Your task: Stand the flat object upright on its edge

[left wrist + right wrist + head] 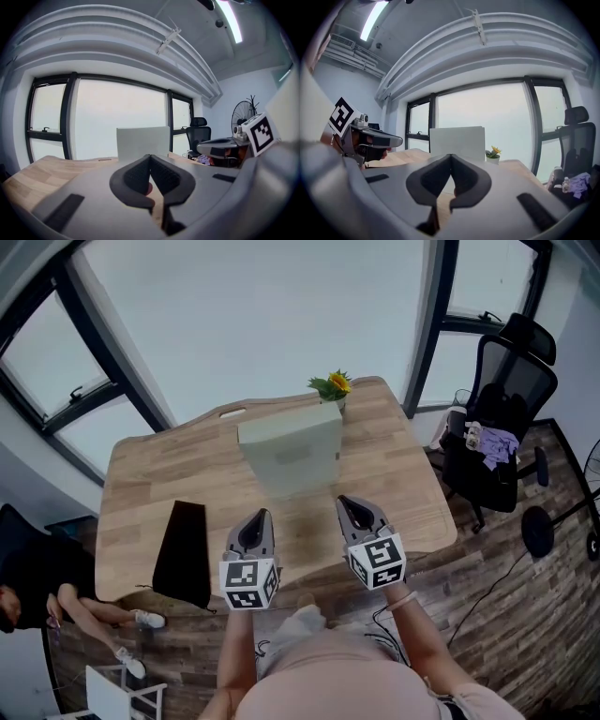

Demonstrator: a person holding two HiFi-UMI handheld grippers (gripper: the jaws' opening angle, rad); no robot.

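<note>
On a wooden table [159, 474], seen from above, a pale flat panel [292, 451] stands upright on its lower edge, just in front of a small potted flower [332, 387]. Nothing props it and neither gripper touches it. The left gripper [258, 518] and right gripper [349, 504] hover side by side over the table's near edge, well apart from the panel and pointing toward it. Each has its jaws pressed together with nothing between them. A black pouch [184, 552] lies flat at the table's left. The task looks done: the panel balances unaided. At most, it remains to confirm it holds.
</note>
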